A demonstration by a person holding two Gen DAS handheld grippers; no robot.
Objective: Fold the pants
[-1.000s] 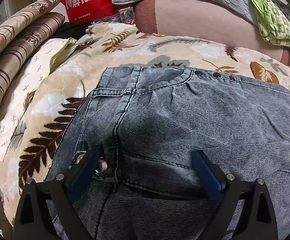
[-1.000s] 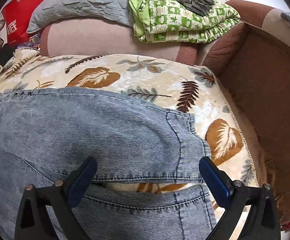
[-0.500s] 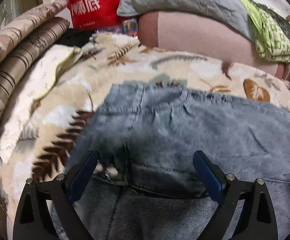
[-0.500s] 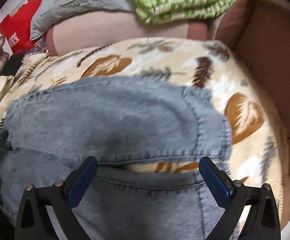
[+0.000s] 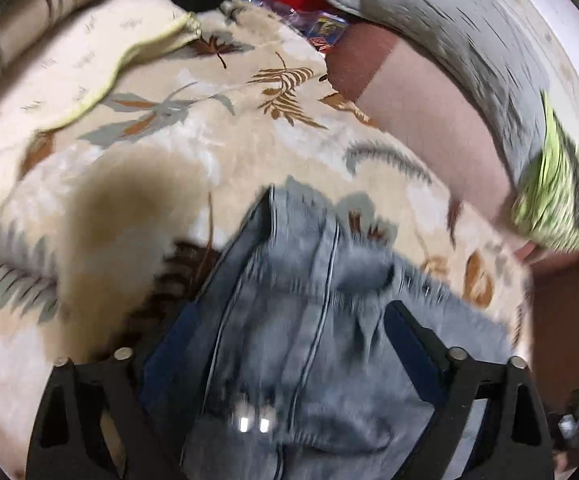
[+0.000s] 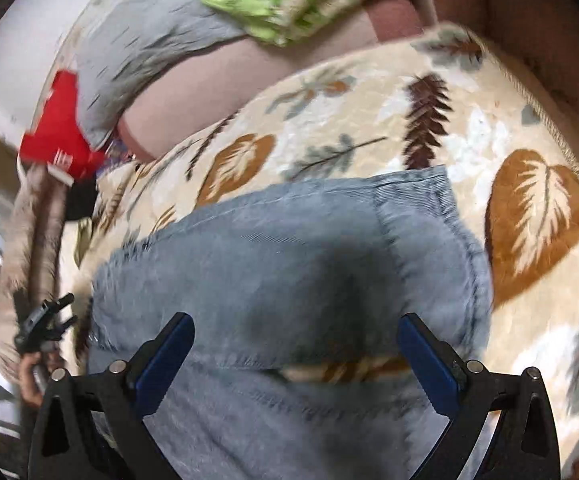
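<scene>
Mid-fold: left gripper [image 5: 289,340] wide, just been closing around bunched jeans [image 5: 309,320] waistband; right gripper [image 6: 295,344] wide, empty. Next: clamp, carry over.

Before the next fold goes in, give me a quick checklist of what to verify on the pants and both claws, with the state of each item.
1. Pants lie on the leaf-print blanket: ok.
2. Right claw open, nothing pinched: ok; denim lies beneath the pads, not clamped.
3. Left claw open: ok; it has just been closing slightly, with denim between the pads but not pressed.
4. Far fold lies flat: not ok in the left wrist view, where the waistband end looks bunched.
5. Hems lined up: cannot tell; blanket shows in a gap between the layers.
6. View sharp enough to aim a grasp: not ok; both views are smeared.
</scene>
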